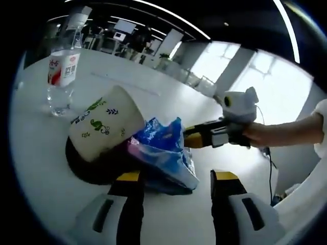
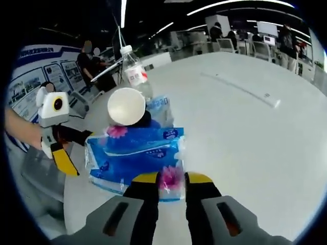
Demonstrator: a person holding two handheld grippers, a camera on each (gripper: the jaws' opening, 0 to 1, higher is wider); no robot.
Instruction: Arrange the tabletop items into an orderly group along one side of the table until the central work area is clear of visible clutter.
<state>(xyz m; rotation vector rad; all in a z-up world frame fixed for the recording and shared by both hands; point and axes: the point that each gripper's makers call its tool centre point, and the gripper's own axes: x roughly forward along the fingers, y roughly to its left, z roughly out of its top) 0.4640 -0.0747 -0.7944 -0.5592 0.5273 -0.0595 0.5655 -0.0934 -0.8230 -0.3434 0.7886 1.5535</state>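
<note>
Crinkly blue tissue pack (image 2: 137, 155) pinched by right tool (image 2: 172, 178), left tool (image 1: 176, 176) wide, tapered paper cup (image 1: 104, 124) tilted.

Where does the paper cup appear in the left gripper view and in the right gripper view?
Left gripper view: the paper cup lies left of centre, tipped over beside the blue tissue pack.
Right gripper view: the paper cup is upper centre-left, mouth facing the camera.
Shared landmark: the water bottle behind it.

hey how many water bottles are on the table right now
1. The water bottle stands upright on the white table, behind the paper cup and the blue tissue pack. In the right gripper view it rises just behind the cup. Others could be hidden out of frame.
</note>
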